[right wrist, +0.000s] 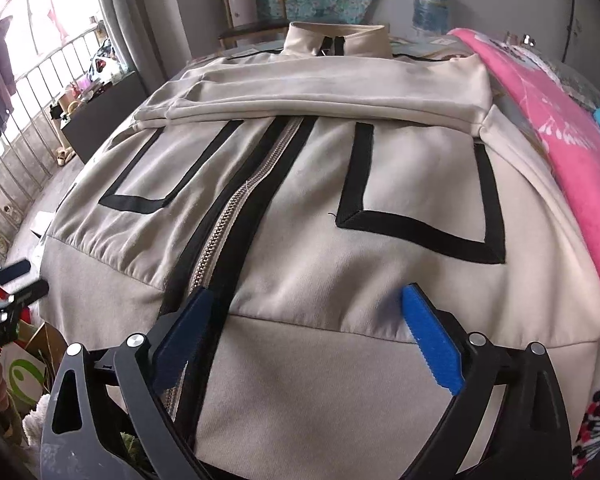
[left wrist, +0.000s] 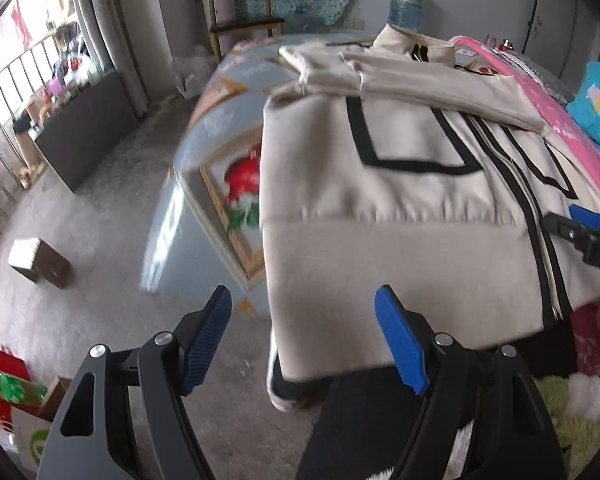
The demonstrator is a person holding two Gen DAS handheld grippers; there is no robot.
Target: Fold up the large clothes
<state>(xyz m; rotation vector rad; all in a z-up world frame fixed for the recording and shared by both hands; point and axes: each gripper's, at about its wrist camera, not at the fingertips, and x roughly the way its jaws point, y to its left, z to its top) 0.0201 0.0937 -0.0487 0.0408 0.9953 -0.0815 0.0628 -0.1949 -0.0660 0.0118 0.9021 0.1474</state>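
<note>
1. Both tongs are held spread, with nothing pinched: left tongs [left wrist: 304, 340] by the jacket's [left wrist: 380, 184] hem corner, right tongs [right wrist: 308, 340] over its hem beside the zipper [right wrist: 236, 208].
2. The jacket is laid flat on the bed [left wrist: 220, 120], sleeves [right wrist: 320, 92] folded across the chest.

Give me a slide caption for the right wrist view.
Open right tool poised over the hem of a cream zip jacket, sleeves folded across its chest, laid on the bed.

Daylight floods from the overexposed window [left wrist: 28, 60] at left; fisheye edges bend, and the left wrist view shows motion blur.
</note>
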